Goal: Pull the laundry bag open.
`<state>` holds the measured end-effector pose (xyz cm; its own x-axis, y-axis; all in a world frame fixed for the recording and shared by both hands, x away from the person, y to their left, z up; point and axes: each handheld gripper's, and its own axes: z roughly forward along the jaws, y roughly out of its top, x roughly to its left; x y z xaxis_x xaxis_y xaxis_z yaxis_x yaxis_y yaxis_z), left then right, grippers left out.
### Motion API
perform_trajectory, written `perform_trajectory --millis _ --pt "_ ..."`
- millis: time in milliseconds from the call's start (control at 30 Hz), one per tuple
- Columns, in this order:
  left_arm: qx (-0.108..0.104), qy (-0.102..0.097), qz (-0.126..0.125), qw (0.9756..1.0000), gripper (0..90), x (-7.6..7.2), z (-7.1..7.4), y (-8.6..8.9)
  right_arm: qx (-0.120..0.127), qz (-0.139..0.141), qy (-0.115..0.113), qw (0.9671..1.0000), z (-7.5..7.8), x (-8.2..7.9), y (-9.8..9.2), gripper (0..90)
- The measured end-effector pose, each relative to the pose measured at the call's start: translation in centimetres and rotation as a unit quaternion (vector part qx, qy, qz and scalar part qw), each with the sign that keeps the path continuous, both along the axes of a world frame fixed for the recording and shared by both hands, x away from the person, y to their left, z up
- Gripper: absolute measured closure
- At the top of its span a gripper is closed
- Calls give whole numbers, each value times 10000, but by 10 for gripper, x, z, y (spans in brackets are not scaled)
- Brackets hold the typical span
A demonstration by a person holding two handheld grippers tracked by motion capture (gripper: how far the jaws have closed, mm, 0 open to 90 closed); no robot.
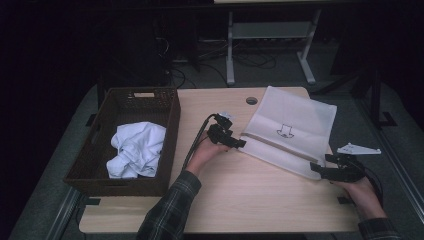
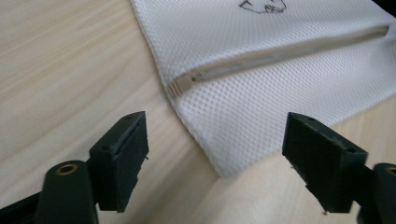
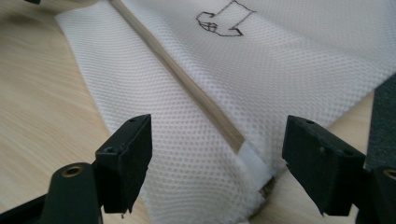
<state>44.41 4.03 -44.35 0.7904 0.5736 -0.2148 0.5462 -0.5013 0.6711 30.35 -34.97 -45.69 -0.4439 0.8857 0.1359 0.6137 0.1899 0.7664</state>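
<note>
White mesh laundry bag [image 1: 292,127] w/ a small black line drawing lies flat on the light wooden table [image 1: 235,195], its beige zipper strip [image 2: 280,53] running across it near the edge closest to the person.

Left gripper [image 1: 239,143] sits just at the bag's near-left corner, held in the person's left hand [image 1: 205,152], plaid sleeve behind it. In the left gripper view the two black jaws stand wide apart, nothing clamped; the bag's corner lies on the table ahead, between them but not touched by the pads. The zipper end w/ its small metal stop shows just beyond.

Right gripper [image 1: 316,169] is at the bag's near-right corner, in the right hand [image 1: 362,190], grey three-cornered plate on top. Right gripper view: jaws also well apart, the mesh and the zipper's end lying between them, pads off the fabric as far as can be seen.

Left of the bag, well apart, a dark brown woven basket [image 1: 150,97] holds a crumpled white cloth [image 1: 136,147]. Beyond the bag's left edge, a round cable hole [image 1: 251,100] in the table.
</note>
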Motion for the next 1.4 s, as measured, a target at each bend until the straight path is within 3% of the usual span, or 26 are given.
perform_trajectory --millis 300,533,867,967,1200,1400 --pt "222 -12 -68 9997 179 -20 2 9 7 218 -28 9998 4 -4 11 230" --pt "227 -112 -153 9996 177 -39 7 14 20 536 -47 9986 5 -6 22 235" --pt "32 -262 -255 9993 177 -68 15 22 59 726 -90 9973 8 -10 35 231" --pt "-98 -293 -180 9994 177 -79 21 27 38 790 -121 9968 10 -11 40 229" --pt "-143 -368 47 9992 177 -102 20 49 40 888 -141 9959 11 -14 49 215" --pt "-142 -391 95 9991 177 -117 18 60 47 977 -164 9951 13 -13 56 192"
